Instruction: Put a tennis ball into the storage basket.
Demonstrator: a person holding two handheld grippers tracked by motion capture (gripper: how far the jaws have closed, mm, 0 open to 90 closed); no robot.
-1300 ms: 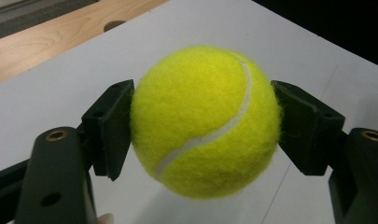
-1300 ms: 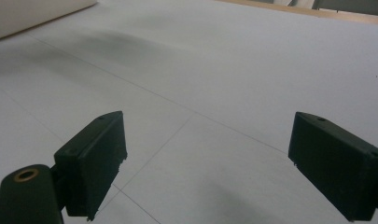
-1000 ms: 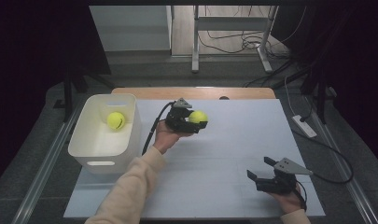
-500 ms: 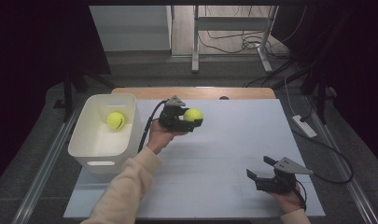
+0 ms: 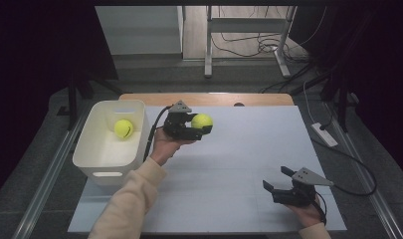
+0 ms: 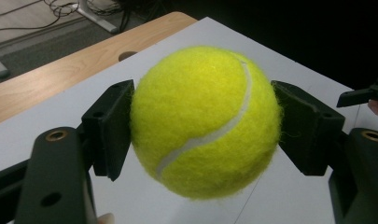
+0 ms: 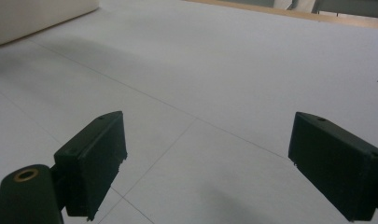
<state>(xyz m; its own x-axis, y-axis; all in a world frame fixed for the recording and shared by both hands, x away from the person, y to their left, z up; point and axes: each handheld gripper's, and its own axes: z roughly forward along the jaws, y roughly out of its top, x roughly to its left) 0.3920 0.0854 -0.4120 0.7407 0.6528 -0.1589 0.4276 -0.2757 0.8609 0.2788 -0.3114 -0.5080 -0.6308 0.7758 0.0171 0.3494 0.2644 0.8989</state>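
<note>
A yellow tennis ball (image 5: 201, 120) is held just above the white table surface (image 5: 239, 159), right of a white bin (image 5: 109, 167). My left gripper (image 5: 203, 125) is shut on this ball. In the left gripper view the ball (image 6: 203, 121) sits squeezed between both black pads (image 6: 109, 126). A second tennis ball (image 5: 123, 128) lies inside the bin. Near the front right of the table, my right gripper (image 5: 274, 178) is open and holds nothing. Its jaws stand wide apart over the bare surface in the right gripper view (image 7: 207, 140).
A wooden table edge (image 5: 214, 98) runs along the back. A white power strip (image 5: 324, 134) and cables lie on the floor to the right. The bin's corner (image 7: 37, 18) shows far off in the right gripper view.
My left gripper has carried the ball a little to the left, toward the bin. The right gripper has stayed in place.
</note>
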